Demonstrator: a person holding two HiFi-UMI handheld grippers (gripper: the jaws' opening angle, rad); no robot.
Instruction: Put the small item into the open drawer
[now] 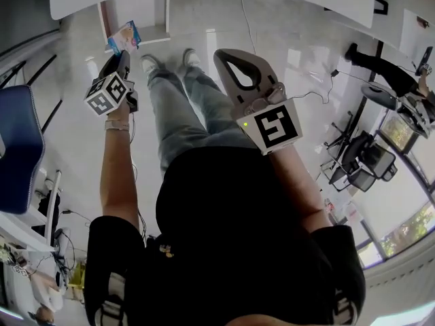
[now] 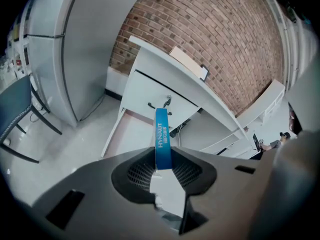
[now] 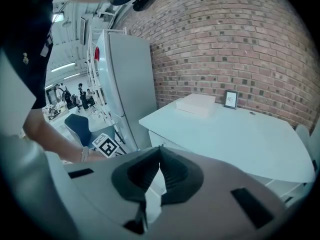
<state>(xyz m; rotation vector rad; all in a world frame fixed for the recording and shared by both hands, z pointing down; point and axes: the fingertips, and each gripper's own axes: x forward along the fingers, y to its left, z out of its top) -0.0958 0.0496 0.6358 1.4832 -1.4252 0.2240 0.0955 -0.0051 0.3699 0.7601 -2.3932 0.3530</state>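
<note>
**Blue packet nearing the drawer**

The left gripper (image 2: 163, 158) is clamping a slim blue cardboard packet (image 2: 162, 131) with white lettering by its lower end, so most of the packet is sticking out past the jaws, free to drop once released. The gripper is pointing it toward the open white drawer (image 2: 112, 133) under the white table (image 3: 235, 139), whose pale inside is showing just behind the packet. The packet is not yet inside the drawer. The right gripper (image 3: 159, 159) is hanging beside the table, its jaws pressed together with nothing between them, probably kept aside to leave the approach clear.
</note>
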